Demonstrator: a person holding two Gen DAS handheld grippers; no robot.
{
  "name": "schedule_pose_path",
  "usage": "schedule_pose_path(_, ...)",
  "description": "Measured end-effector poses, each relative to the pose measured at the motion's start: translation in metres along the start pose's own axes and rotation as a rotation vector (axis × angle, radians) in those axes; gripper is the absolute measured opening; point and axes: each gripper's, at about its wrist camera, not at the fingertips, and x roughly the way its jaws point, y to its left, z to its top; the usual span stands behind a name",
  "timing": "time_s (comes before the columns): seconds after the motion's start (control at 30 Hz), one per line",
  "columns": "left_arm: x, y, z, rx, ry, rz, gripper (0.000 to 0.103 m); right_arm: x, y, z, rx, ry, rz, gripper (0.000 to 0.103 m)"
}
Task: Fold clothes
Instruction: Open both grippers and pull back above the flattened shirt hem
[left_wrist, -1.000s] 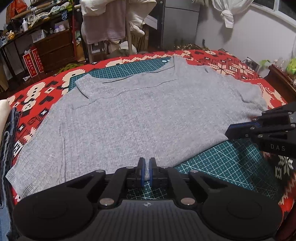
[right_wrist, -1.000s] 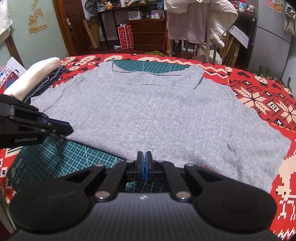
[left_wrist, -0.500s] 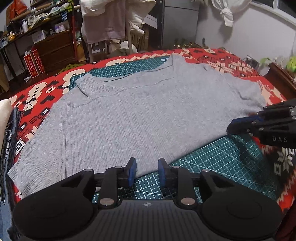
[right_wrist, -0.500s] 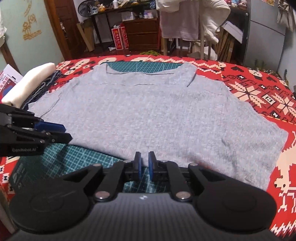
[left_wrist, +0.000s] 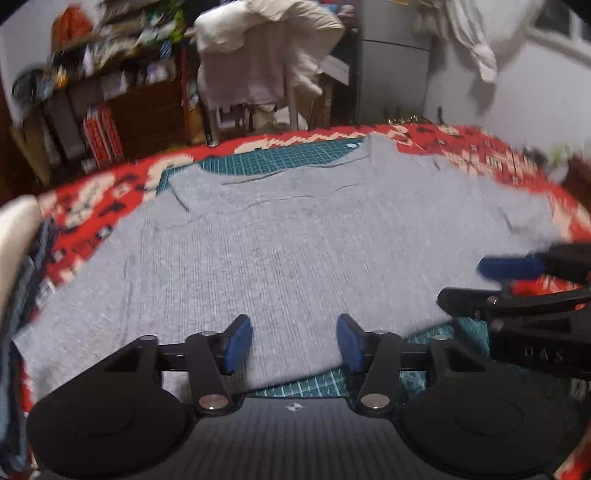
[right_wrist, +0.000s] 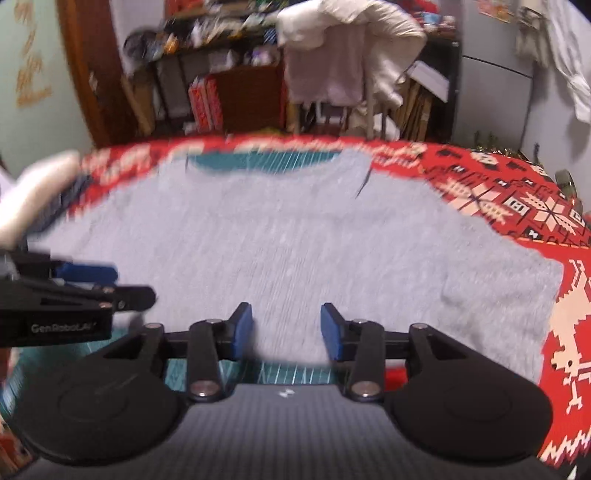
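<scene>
A grey ribbed short-sleeved shirt (left_wrist: 295, 236) lies flat on a red patterned cloth, neckline at the far side, hem nearest me. My left gripper (left_wrist: 294, 341) stands open over the near hem, its blue pads wide apart and holding nothing. My right gripper (right_wrist: 287, 330) is likewise open above the same hem, further right on the shirt (right_wrist: 295, 243). Each gripper appears in the other's view: the right gripper (left_wrist: 491, 280) at the right edge, the left gripper (right_wrist: 122, 286) at the left edge. Both views are motion-blurred.
A green cutting mat (left_wrist: 306, 384) shows under the hem and at the neckline (right_wrist: 266, 160). The red patterned cloth (right_wrist: 517, 199) covers the table. Folded clothes, white on dark (right_wrist: 33, 188), lie at the left edge. A clothes-draped chair (left_wrist: 266, 70) and shelves stand behind.
Both grippers went from shut on the hem to open, letting the shirt go. They have since risen and moved forward over the hem, with blur from motion.
</scene>
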Motion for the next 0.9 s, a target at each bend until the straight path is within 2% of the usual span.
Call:
schedule_pose_path(0.03, -0.002, 0.001, 0.001, -0.001, -0.003, 0.007, 0.059, -0.002, 0.005, -0.004, -0.034, -0.004, -0.008, 0.063)
schedule_pose_path(0.07, -0.003, 0.001, 0.001, -0.003, -0.005, 0.013, 0.061, -0.003, 0.008, -0.007, -0.047, 0.008, -0.002, 0.07)
schedule_pose_path(0.1, -0.005, 0.002, 0.002, -0.004, -0.008, 0.02, 0.062, -0.004, 0.012, -0.009, -0.06, 0.02, 0.004, 0.084)
schedule_pose_path(0.13, -0.007, 0.003, 0.003, -0.005, -0.011, 0.026, 0.065, -0.005, 0.015, -0.012, -0.072, 0.032, 0.01, 0.088)
schedule_pose_path(0.27, -0.013, 0.006, 0.006, -0.01, -0.021, 0.053, 0.066, -0.013, 0.012, -0.008, -0.034, 0.013, 0.028, 0.092)
schedule_pose_path(0.3, -0.015, 0.007, 0.006, -0.012, -0.024, 0.059, 0.067, -0.016, 0.01, -0.006, -0.015, 0.005, 0.034, 0.098)
schedule_pose_path(0.33, -0.017, 0.007, 0.007, -0.013, -0.026, 0.066, 0.072, -0.019, 0.008, -0.004, 0.004, -0.004, 0.04, 0.103)
schedule_pose_path(0.4, -0.02, 0.009, 0.009, -0.02, -0.037, 0.092, 0.085, -0.018, 0.004, 0.001, 0.014, -0.024, 0.021, 0.102)
schedule_pose_path(0.43, -0.02, 0.01, 0.012, -0.032, -0.054, 0.133, 0.093, -0.017, 0.003, 0.003, 0.019, -0.034, 0.012, 0.102)
schedule_pose_path(0.5, -0.016, 0.012, 0.015, -0.045, -0.077, 0.188, 0.094, -0.016, -0.001, 0.008, 0.029, -0.054, -0.008, 0.103)
schedule_pose_path(0.57, -0.006, 0.015, 0.017, -0.061, -0.046, 0.175, 0.094, -0.015, -0.005, 0.012, 0.039, -0.074, -0.028, 0.103)
schedule_pose_path(0.7, 0.017, 0.018, 0.009, -0.074, 0.042, 0.162, 0.096, 0.011, -0.007, 0.011, 0.023, -0.011, -0.083, 0.103)
schedule_pose_path(0.8, 0.017, 0.016, 0.003, -0.067, 0.024, 0.171, 0.1, 0.019, -0.009, 0.003, 0.02, 0.0, -0.086, 0.103)
schedule_pose_path(0.9, 0.017, 0.017, 0.001, -0.113, 0.027, 0.184, 0.103, 0.02, -0.008, 0.001, 0.017, 0.002, -0.095, 0.103)
